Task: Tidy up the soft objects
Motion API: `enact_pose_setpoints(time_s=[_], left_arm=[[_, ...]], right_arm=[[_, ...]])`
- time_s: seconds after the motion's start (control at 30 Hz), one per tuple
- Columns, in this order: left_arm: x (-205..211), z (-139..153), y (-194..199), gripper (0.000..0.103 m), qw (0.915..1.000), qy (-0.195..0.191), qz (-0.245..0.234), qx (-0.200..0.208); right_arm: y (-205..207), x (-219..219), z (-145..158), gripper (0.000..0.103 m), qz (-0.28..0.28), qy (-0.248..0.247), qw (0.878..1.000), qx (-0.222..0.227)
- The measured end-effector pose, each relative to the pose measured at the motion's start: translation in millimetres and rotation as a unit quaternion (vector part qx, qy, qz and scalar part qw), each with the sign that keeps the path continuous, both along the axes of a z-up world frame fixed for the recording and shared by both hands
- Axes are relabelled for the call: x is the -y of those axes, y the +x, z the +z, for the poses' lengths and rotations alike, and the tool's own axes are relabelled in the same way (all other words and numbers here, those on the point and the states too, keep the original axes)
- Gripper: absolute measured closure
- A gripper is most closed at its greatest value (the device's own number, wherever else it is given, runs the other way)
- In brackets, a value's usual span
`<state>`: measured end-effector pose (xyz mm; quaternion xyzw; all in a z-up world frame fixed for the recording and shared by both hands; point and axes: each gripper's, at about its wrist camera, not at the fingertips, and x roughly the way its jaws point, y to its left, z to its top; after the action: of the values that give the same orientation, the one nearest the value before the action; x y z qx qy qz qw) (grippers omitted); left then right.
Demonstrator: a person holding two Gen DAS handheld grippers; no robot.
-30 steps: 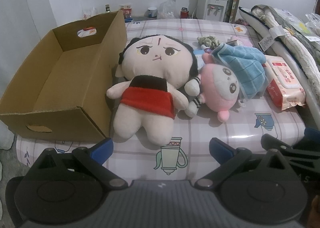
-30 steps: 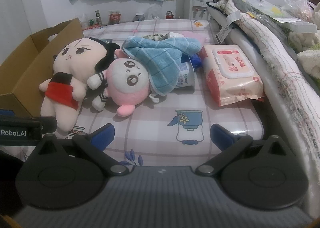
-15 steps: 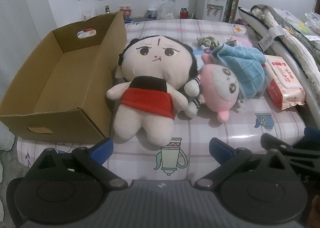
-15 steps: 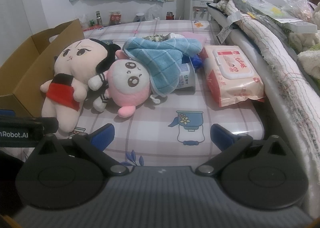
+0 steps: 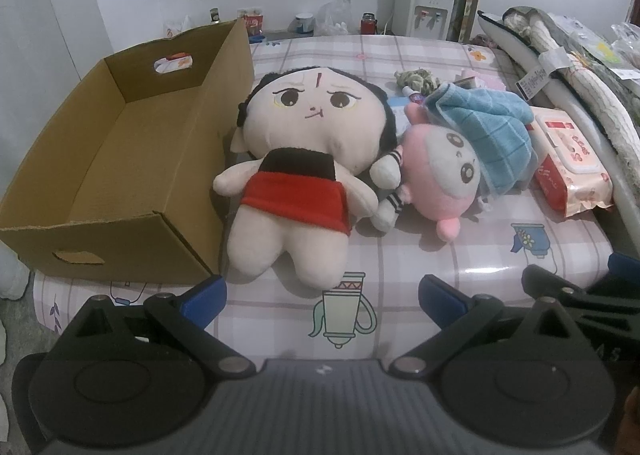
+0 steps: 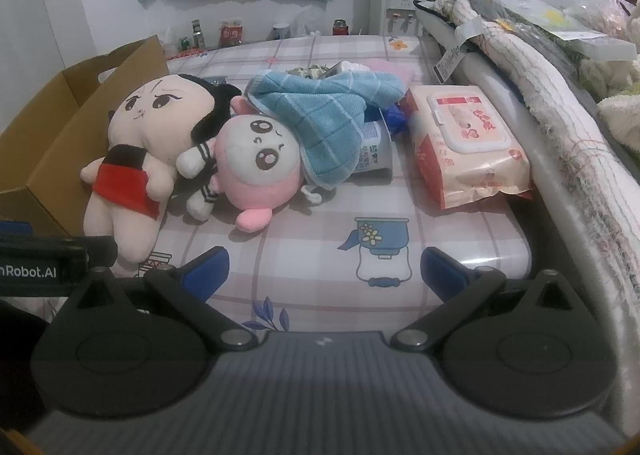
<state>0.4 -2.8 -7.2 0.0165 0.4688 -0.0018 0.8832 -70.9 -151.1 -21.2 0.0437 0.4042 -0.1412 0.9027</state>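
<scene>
Cardboard box, brown and open-topped, sits at the left of the left wrist view on a checked vinyl cover over the table. Just beside its right wall lies the large doll, face up, with black hair and a red skirt. Touching the doll's right side is the pink plush, tilted on its side. A blue towel is draped over the top of the plush. Beyond the towel, a pack of wet wipes rests near the table's right edge. The left gripper hovers at the near edge, short of the doll's feet; its jaws are spread wide and hold nothing.

Right wrist view: the same group appears from further right. The large doll leans against the cardboard box. The pink plush overlaps the doll's arm, and the blue towel covers the plush's upper side and part of a white container lying behind it. The wet wipes lie just beside a rolled bundle along the right side. The right gripper hangs above the near part of the table, jaws spread wide, gripping nothing.
</scene>
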Motion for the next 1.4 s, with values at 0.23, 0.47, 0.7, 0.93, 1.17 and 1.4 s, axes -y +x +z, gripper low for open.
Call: enact_pose_setpoints(time_s=[0.23,0.47,0.7,0.93,1.17,1.4], left_arm=[[0,0,0,0.000,1.0000,0.000,0.000,0.000],[-1,-2,-1,0.000,1.0000,0.000,0.000,-0.001],[-1,-6,2,0.000,1.0000,0.001,0.001,-0.006],[4,-7,10,0.000,0.9999,0.005,-0.013,0.006],[9,0,20,0.001,0.9974,-0.007,-0.050,0.051],[22,11,48,0.007,0.9920,-0.019,-0.092,0.085]], right_arm=[[0,0,0,0.001,0.000,0.000,1.000,0.000],[0,1,0,0.001,-0.001,0.000,1.000,0.000],[4,4,-5,0.001,-0.010,0.002,1.000,-0.001],[14,19,-9,0.001,-0.014,0.013,1.000,0.003],[28,56,5,0.001,0.001,0.026,0.998,0.050],[61,78,34,0.001,0.118,-0.050,0.984,0.124]])
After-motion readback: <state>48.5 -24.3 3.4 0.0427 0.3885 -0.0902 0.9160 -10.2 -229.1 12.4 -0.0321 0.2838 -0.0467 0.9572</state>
